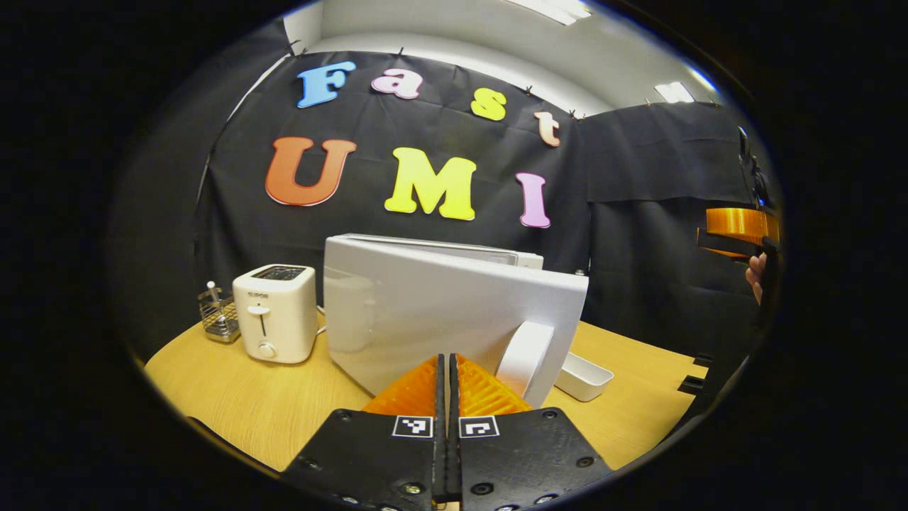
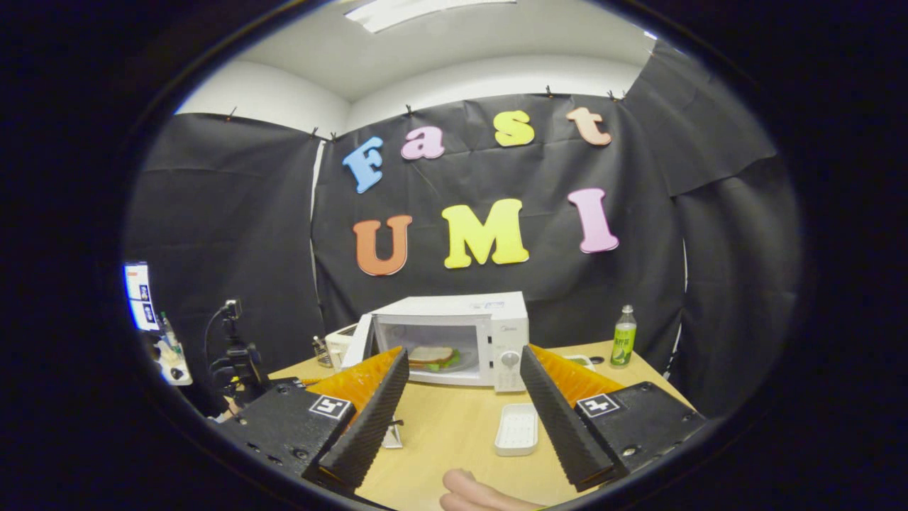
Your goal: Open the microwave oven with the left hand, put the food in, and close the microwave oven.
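Observation:
The white microwave [image 2: 496, 319] stands on the wooden table with its door [image 2: 364, 341] swung open to the left. Inside it, a sandwich on a plate [image 2: 433, 356] rests on the oven floor. My right gripper [image 2: 464, 351] is open and holds nothing, well back from the oven and pointed at its cavity. In the left gripper view the door's white outer face [image 1: 440, 305] and its handle [image 1: 525, 355] loom close. My left gripper [image 1: 448, 365] is shut with nothing between its fingers, its tips just in front of the door beside the handle. The right gripper [image 1: 741, 231] hangs at the far right.
A white toaster [image 1: 275, 312] and a wire rack [image 1: 216, 316] stand left of the door. A small white tray [image 2: 516, 429] lies on the table [image 2: 440, 426] before the oven, with a green bottle [image 2: 624, 337] at the right. A camera tripod [image 2: 234, 355] stands at the left.

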Tool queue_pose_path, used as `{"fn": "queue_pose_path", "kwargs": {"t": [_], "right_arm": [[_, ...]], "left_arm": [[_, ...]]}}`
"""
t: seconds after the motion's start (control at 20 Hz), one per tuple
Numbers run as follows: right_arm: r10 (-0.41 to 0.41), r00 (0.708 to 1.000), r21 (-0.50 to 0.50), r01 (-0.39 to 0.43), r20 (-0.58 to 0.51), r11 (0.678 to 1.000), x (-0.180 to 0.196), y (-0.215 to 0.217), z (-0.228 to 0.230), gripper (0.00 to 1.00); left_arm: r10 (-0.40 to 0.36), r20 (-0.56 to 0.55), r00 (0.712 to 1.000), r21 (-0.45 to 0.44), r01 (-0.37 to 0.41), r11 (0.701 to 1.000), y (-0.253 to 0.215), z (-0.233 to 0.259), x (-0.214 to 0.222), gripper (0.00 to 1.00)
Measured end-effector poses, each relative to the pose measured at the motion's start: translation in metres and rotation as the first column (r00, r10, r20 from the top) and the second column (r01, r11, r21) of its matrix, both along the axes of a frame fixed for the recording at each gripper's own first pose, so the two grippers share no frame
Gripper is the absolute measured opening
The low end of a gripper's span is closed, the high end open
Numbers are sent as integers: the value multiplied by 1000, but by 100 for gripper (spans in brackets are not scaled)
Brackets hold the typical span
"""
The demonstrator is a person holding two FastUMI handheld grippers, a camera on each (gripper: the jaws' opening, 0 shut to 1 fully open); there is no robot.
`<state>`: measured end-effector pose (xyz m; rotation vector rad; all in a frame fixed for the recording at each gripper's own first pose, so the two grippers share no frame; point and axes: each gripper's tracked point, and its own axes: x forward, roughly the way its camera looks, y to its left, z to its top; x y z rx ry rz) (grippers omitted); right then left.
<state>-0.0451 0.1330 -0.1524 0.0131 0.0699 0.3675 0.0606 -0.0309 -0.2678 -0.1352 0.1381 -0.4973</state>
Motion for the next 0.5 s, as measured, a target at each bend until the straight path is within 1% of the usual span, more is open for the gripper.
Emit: {"fn": "queue_pose_path", "kwargs": {"t": [0.05, 0.1, 0.25, 0.3, 0.35, 0.4, 0.45, 0.5], "right_arm": [[2, 1000, 3, -2, 3, 1000, -1, -1, 1, 100], [2, 1000, 5, -2, 4, 1000, 0, -2, 1, 92], [-8, 1000, 6, 8, 9, 1000, 1, -10, 0, 92], [-11, 1000, 7, 11, 11, 1000, 2, -13, -1, 100], [-16, 1000, 10, 16, 10, 1000, 4, -16, -2, 100], [-21, 1000, 14, 21, 6, 1000, 6, -19, -4, 91], [-28, 1000, 16, 28, 6, 999, 9, -23, -5, 91], [-34, 999, 17, 34, 5, 999, 11, -27, -6, 100]], "left_arm": [[-16, 9, 1000, 5, 16, 1000, -8, 1, 5, 0], [-30, 7, 1000, 10, 30, 999, -15, -1, 10, 0], [-42, 1, 999, 19, 42, 999, -32, -6, 26, 0], [-45, 5, 999, 16, 45, 999, -37, -5, 31, 0], [-46, 6, 999, 6, 46, 999, -43, -6, 39, 0], [-45, -1, 999, -2, 45, 999, -48, -8, 45, 0], [-44, -5, 999, -5, 44, 999, -52, -10, 51, 0], [-41, -9, 999, 0, 41, 999, -56, -12, 58, 0]]}}
